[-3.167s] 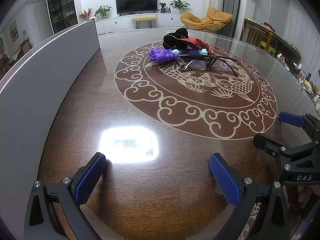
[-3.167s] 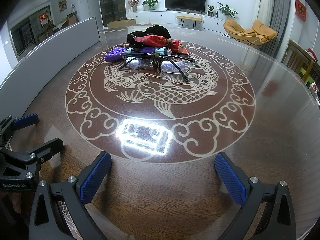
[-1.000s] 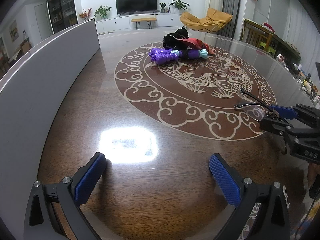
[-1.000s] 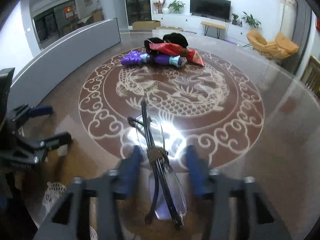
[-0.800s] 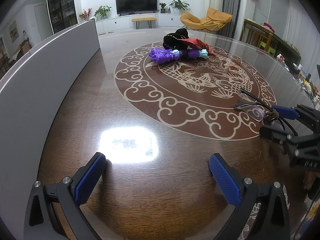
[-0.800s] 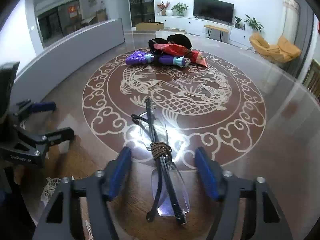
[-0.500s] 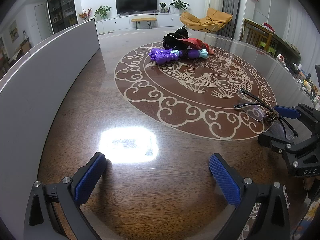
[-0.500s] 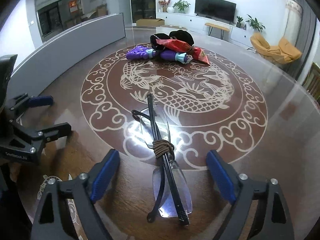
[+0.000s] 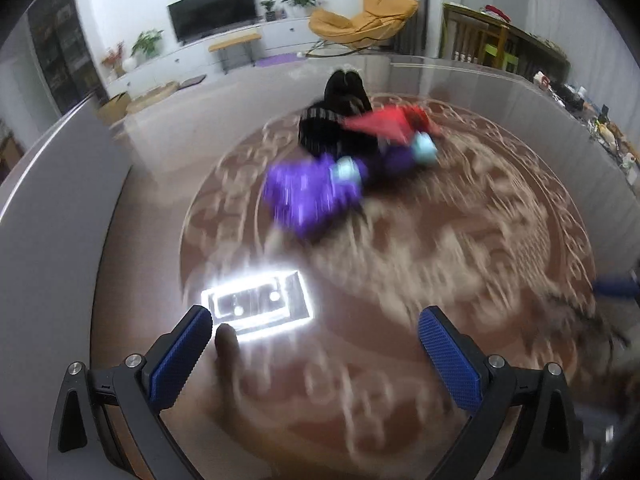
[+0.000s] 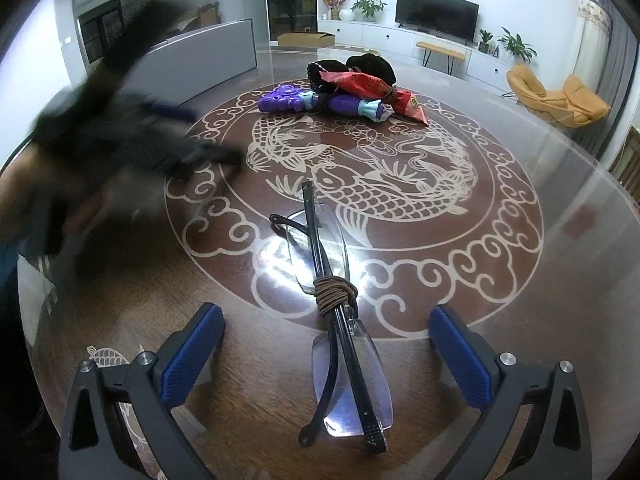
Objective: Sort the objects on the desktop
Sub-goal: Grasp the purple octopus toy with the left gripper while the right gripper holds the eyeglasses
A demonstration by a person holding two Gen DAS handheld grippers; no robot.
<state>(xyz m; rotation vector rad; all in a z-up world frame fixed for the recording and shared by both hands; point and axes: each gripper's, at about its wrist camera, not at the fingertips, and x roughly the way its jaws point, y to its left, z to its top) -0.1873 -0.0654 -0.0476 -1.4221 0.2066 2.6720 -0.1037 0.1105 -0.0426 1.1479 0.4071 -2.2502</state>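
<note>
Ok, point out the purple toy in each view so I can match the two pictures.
Left wrist: purple toy sits blurred, just left of centre, in front of the black cloth.
Right wrist: purple toy lies upper centre, far beyond the glasses.
Shared landmark: the red wrapper lying over the pile.

Both cams ride low over the counter [image 10: 560, 240], angled steeply down along their tool fingers. Right view: glasses [image 10: 340, 320] close between right tool [image 10: 326, 352] pads. Left view blurred, toy pile [image 9: 344, 152] ahead of left tool [image 9: 316, 356]. Shared: toy pile, fish inlay [image 10: 360, 184], TV wall.
</note>
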